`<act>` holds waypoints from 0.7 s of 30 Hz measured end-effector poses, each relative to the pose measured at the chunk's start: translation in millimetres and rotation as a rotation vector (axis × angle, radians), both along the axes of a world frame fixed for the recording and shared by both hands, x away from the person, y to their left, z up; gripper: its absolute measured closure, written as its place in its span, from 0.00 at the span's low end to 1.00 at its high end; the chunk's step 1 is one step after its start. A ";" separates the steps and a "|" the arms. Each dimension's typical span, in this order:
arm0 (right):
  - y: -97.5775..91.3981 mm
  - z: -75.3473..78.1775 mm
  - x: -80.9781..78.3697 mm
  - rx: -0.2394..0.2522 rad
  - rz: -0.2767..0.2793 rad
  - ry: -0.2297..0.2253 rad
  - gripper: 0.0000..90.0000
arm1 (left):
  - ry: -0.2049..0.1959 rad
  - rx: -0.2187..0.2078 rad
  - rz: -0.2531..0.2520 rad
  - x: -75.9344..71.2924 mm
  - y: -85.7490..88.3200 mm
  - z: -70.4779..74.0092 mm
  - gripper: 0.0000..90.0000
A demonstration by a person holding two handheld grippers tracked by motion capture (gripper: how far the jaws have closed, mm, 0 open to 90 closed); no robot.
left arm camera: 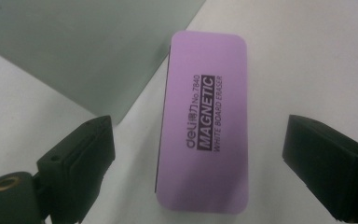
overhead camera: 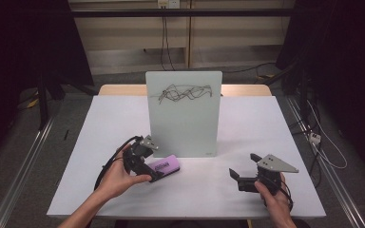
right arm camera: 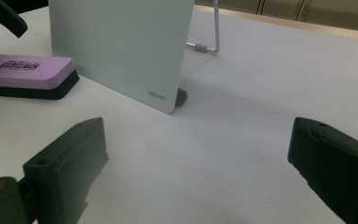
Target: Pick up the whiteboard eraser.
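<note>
A purple magnetic whiteboard eraser with a black felt base lies flat on the white table, just in front of an upright pale-green glass board. Black scribbles cross the board's top. My left gripper hangs open directly over the eraser, one jaw on each long side, not touching it. My right gripper is open over bare table at the front right, pointing left toward the board's lower corner.
The board stands on a metal wire prop and a small black foot. Beyond the table are a wooden edge, cables on the floor and dark frames at both sides.
</note>
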State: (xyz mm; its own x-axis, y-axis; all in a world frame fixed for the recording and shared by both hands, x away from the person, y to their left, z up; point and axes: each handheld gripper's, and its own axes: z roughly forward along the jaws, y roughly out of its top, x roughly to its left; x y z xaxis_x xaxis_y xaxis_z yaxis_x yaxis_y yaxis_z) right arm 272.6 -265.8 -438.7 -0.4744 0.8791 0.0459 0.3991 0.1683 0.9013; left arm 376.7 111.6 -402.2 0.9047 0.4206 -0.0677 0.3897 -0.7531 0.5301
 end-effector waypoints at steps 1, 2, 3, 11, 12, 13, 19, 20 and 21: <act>0.0 0.0 0.0 0.000 0.000 0.000 0.05 | -0.002 0.010 -0.010 1.0 -1.7 0.9 0.11; 0.2 0.0 0.1 -0.001 0.000 0.001 0.05 | 0.004 0.012 -0.011 1.8 -3.6 1.3 0.11; 0.3 0.0 0.2 -0.002 -0.001 0.001 0.05 | 0.007 0.014 -0.013 3.1 -5.9 1.6 0.12; -0.1 -0.5 0.4 -0.009 -0.001 0.004 0.05 | 0.036 0.097 -0.077 10.0 -27.1 2.0 0.18; -0.1 -0.5 0.4 -0.009 -0.001 0.004 0.05 | 0.040 0.103 -0.087 10.7 -29.0 0.6 0.18; 0.3 -0.8 0.8 -0.011 -0.002 0.007 0.04 | 0.041 0.098 -0.079 10.8 -29.9 -1.3 0.21; 2.0 -1.1 1.1 -0.020 0.007 0.009 0.04 | 0.033 0.122 -0.081 11.8 -31.8 -7.1 0.29; 2.0 -1.1 1.1 -0.020 0.007 0.009 0.04 | 0.041 0.129 -0.074 12.9 -31.4 -7.3 0.29; 2.3 -1.1 0.9 -0.021 0.009 0.011 0.04 | 0.050 0.126 -0.075 13.4 -31.1 -7.7 0.32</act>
